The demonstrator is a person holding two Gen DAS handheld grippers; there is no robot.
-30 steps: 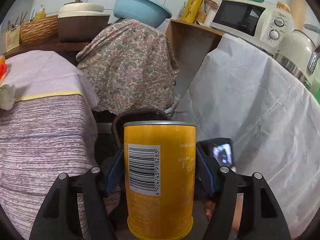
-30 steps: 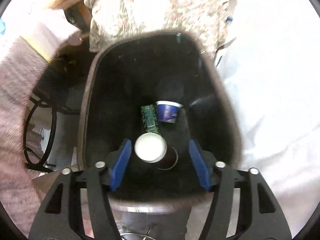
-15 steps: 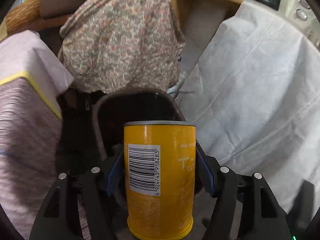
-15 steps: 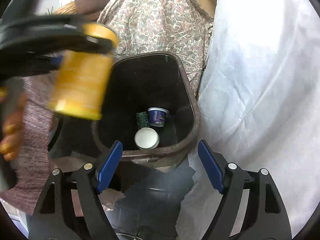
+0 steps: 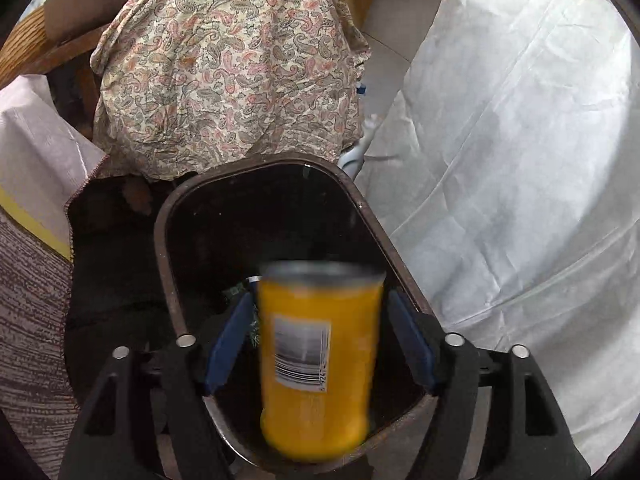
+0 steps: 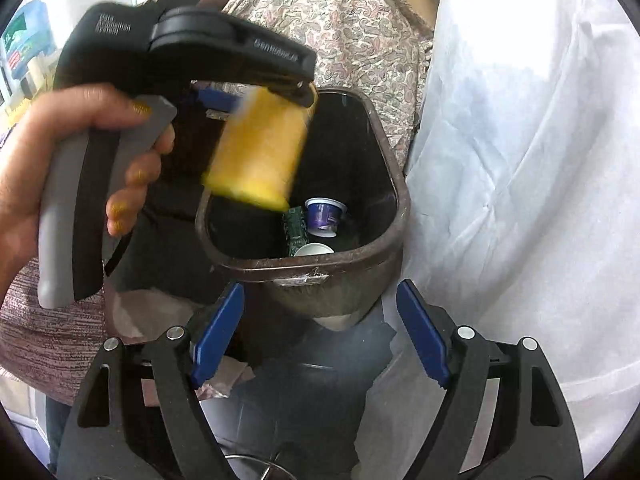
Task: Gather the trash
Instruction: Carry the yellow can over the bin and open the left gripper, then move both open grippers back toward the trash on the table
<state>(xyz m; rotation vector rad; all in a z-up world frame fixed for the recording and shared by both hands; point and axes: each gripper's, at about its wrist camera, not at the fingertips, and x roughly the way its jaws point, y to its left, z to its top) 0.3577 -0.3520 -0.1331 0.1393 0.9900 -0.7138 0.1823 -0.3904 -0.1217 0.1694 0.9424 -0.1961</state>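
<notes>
Falling free now, yellow can (image 5: 318,356).

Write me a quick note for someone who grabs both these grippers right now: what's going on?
Left gripper: jaws just opened; the yellow can is blurred between the pads, above the brown bin.
Right gripper: open, empty, in front of the bin.
Already in the bin: purple cup, white cup, green wrapper.
Left: see the can land inside, then look for more trash.
</notes>
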